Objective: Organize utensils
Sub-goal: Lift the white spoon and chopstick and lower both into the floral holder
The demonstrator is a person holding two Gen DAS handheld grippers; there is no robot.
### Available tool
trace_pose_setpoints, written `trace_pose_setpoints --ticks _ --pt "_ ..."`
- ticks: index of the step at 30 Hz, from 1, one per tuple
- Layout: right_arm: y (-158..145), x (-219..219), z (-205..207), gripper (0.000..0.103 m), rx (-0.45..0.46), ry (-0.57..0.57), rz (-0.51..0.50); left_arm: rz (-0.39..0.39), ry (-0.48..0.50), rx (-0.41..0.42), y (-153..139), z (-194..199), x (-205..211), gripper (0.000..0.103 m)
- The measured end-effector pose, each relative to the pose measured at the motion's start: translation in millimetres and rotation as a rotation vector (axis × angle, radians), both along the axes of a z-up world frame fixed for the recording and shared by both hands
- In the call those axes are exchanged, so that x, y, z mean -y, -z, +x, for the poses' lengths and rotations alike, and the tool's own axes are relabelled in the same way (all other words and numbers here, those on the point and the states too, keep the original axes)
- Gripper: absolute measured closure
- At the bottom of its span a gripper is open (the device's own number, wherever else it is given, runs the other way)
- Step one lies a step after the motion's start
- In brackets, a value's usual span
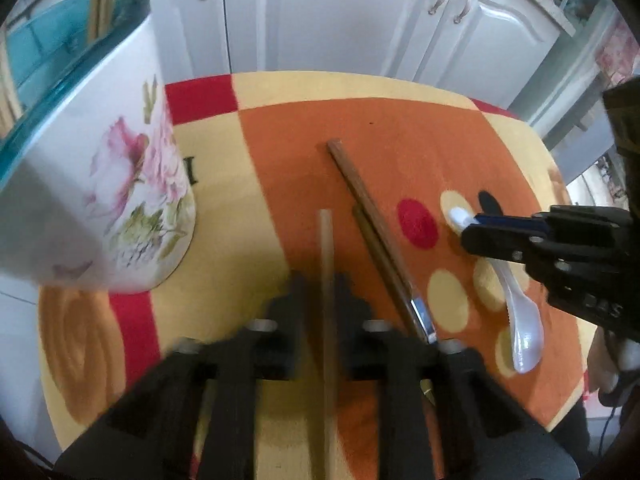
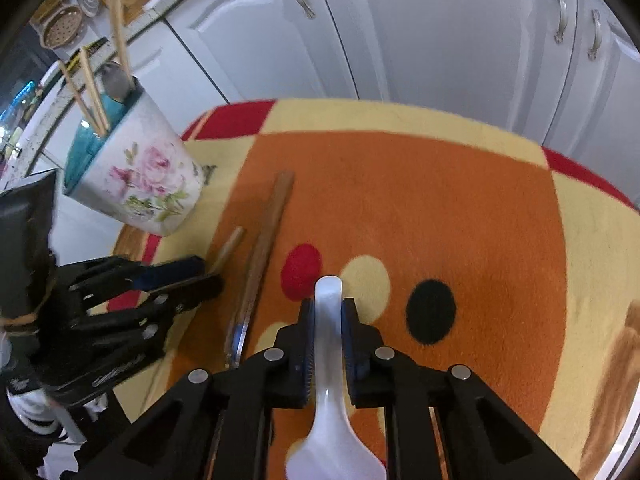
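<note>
My left gripper (image 1: 320, 284) is shut on a pale wooden chopstick (image 1: 325, 240), which runs straight up between its fingers. The same chopstick tip (image 2: 232, 244) pokes out past the left gripper (image 2: 208, 276) in the right wrist view. My right gripper (image 2: 328, 308) is shut on the handle of a white ceramic spoon (image 2: 328, 292), whose bowl hangs back toward the camera. From the left wrist view the spoon (image 1: 520, 320) lies over the mat, with the right gripper (image 1: 468, 228) on its handle end. A floral utensil holder (image 1: 120, 200) stands at the left.
A brown wooden-handled utensil (image 1: 360, 200) with a metal end lies on the orange mat (image 1: 400, 128) between the two grippers. The holder (image 2: 144, 176) contains pale chopsticks and a metal spoon. White cabinet doors (image 2: 440, 40) stand behind the table edge.
</note>
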State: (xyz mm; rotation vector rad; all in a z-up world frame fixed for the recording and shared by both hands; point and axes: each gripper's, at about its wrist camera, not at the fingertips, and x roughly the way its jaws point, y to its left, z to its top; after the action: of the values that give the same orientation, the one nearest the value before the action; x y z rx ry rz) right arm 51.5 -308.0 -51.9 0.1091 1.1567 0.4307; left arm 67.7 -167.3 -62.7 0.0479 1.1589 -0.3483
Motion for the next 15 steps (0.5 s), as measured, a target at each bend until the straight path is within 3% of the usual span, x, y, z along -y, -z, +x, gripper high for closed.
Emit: trace_pose_setpoints --ticks 4,15 --pt "-22 6 -8 0.091 0.056 0.016 0.029 -0.092 -0.023 0.000 -9 -6 -10 0.099" --pt "-76 2 -34 0.091 0.191 0.024 0.105 -0.256 -0.056 0.182 -88 -56 -60 0.099"
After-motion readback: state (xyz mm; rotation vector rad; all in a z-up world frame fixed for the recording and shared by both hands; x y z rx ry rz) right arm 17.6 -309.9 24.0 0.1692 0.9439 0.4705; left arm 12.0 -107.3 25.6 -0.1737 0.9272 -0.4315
